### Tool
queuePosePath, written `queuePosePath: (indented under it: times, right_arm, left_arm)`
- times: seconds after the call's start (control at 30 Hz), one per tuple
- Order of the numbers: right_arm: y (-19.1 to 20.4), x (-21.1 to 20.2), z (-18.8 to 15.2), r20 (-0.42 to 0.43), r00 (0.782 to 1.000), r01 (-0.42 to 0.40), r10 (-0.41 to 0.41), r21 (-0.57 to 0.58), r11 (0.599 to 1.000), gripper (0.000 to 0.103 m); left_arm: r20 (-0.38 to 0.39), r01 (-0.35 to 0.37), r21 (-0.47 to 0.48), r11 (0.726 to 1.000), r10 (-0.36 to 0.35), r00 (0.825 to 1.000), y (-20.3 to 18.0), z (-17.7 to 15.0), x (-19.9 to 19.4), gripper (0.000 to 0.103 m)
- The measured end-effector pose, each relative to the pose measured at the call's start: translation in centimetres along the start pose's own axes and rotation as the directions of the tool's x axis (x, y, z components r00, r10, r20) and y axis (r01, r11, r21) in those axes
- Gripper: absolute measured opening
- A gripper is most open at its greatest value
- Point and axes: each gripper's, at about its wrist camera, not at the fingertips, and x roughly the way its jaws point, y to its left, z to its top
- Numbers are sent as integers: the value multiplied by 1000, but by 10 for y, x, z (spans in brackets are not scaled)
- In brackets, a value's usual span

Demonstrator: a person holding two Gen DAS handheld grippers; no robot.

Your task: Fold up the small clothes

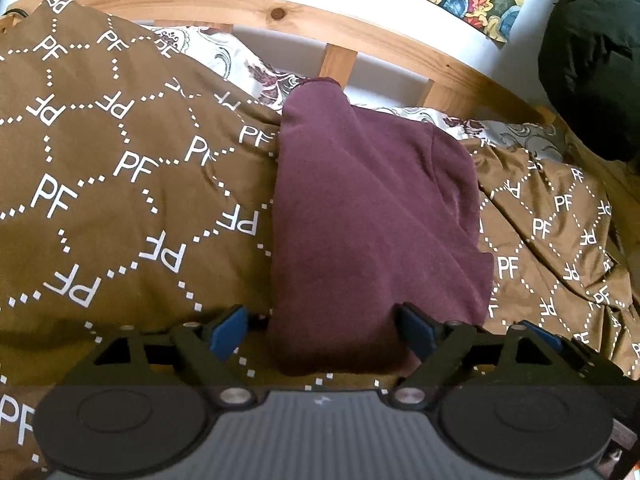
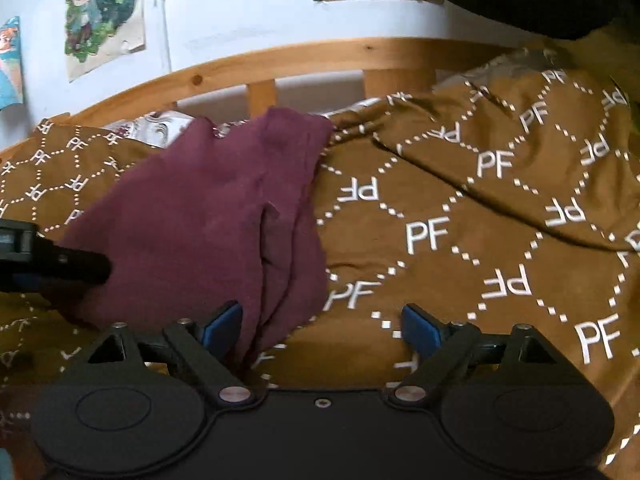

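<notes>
Bedspread (image 1: 120,168), brown with a white letter lattice, covers the bed and serves as the folding surface; a pine headboard (image 1: 280,12) bounds the far side. Maroon garment (image 1: 360,208) lies folded into a narrow stack at mid-bed, its layered edges on the right. Left tool (image 1: 320,332) stands apart, straddling the stack's near end without pressing it. Right tool (image 2: 320,332) is likewise apart, over the stack's near right corner, gripping nothing, evidently after release.
</notes>
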Motion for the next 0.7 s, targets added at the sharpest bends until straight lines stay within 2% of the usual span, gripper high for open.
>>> queuePosePath:
  times: [0.17, 0.27, 0.43, 0.7]
  right_arm:
    - [-1, 1, -4, -7, 1000, -12, 12, -1, 1000, 91]
    - [-2, 0, -3, -7, 1000, -20, 20, 7, 1000, 93]
    - [0, 0, -2, -9, 1000, -15, 15, -6, 1000, 95]
    - [-2, -9, -3, 18, 999, -31, 31, 2, 1000, 96]
  left_arm:
    - [-12, -23, -9, 1000, 23, 1000, 3, -1, 0, 92]
    - [-41, -67, -17, 998, 66, 997, 6, -2, 6, 97]
    - [-64, -68, -90, 994, 63, 996, 11, -2, 6, 99]
    - [-48, -124, -68, 990, 121, 991, -1, -4, -8, 102]
